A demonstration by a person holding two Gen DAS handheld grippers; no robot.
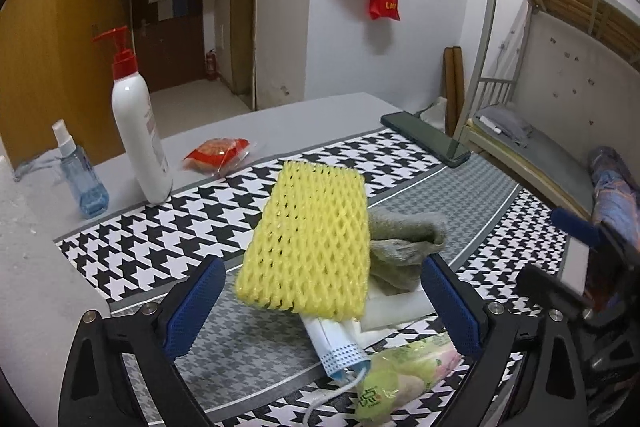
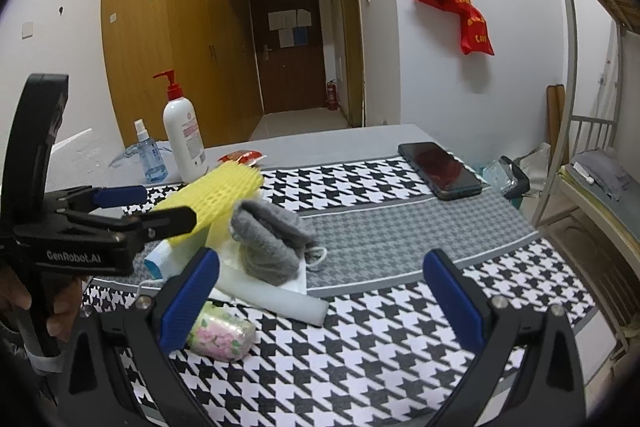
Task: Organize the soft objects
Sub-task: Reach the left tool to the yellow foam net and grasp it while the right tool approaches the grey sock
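Here I am hovering both grippers, left (image 1: 320,303) and right (image 2: 320,291), unclenched and empty, beside the yellow foam net (image 1: 308,239), freeing it to rest atop the pile.

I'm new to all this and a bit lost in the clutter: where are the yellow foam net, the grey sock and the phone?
Yellow foam net (image 1: 308,243), left wrist view, middle of its mesh face.
Grey sock (image 2: 268,243), right wrist view, centre of the bundle.
Phone (image 2: 440,170), right wrist view, middle of its dark screen.
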